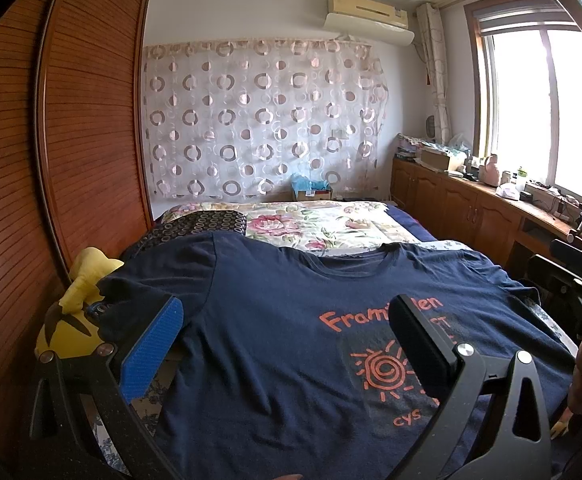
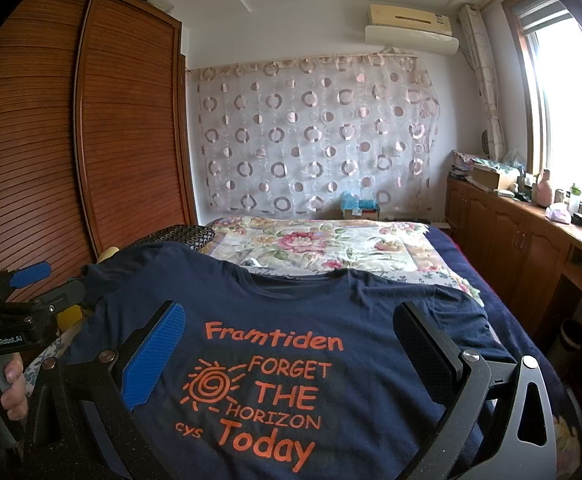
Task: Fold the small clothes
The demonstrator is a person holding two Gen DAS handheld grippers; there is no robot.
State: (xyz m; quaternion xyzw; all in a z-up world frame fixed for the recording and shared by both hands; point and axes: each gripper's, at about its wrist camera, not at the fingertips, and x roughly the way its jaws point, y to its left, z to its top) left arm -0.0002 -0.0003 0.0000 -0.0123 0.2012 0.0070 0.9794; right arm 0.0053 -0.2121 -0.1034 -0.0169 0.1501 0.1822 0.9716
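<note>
A navy T-shirt [image 1: 291, 340] with orange print lies flat and face up on the bed, collar toward the far end; it also shows in the right wrist view [image 2: 291, 320]. My left gripper [image 1: 287, 344] is open and hovers over the shirt's left half, near its left sleeve. My right gripper [image 2: 291, 352] is open and empty above the printed chest. The left gripper also shows at the left edge of the right wrist view [image 2: 31, 288], held by a hand.
A yellow plush toy [image 1: 75, 312] lies at the bed's left edge beside the wooden wardrobe [image 1: 71, 140]. A floral quilt [image 1: 323, 224] covers the far bed. A cabinet [image 1: 471, 204] with clutter runs along the right under the window.
</note>
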